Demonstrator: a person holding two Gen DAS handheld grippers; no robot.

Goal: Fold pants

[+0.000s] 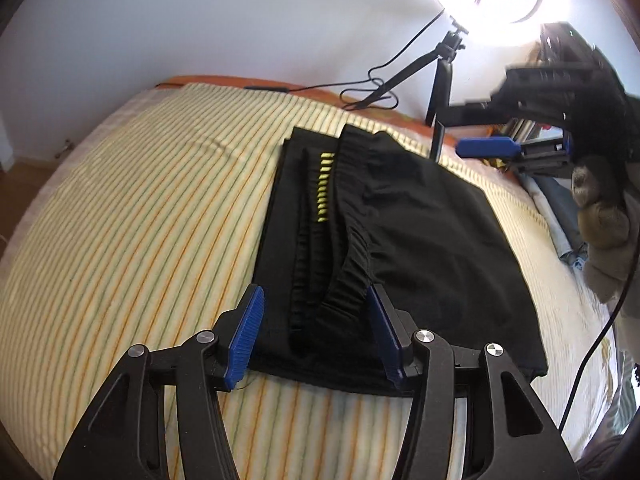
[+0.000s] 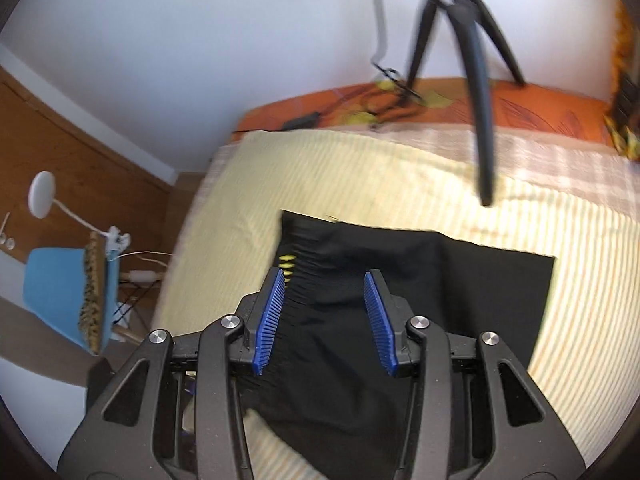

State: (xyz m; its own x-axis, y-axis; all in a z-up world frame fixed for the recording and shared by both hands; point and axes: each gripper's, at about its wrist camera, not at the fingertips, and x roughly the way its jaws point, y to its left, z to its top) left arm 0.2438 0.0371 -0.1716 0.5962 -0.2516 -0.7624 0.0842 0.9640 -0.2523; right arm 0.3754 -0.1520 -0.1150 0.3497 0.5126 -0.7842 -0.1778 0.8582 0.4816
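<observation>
Black pants [image 1: 420, 240] lie folded into a flat rectangle on the striped yellow bedspread [image 1: 140, 220], elastic waistband with a yellow mark on top at the left. My left gripper [image 1: 316, 300] is open, its blue pads on either side of the waistband's near end, holding nothing. My right gripper [image 2: 326, 280] is open above the pants [image 2: 460, 280], empty. The right gripper also shows in the left wrist view [image 1: 488, 148], in the air at the far right, held by a hand.
A ring light on a tripod [image 1: 440, 72] stands at the bed's far edge, with cables on an orange sheet [image 2: 540, 100]. One tripod leg [image 2: 482, 120] hangs over the bedspread. A blue chair [image 2: 68, 292] and wooden wall are left of the bed.
</observation>
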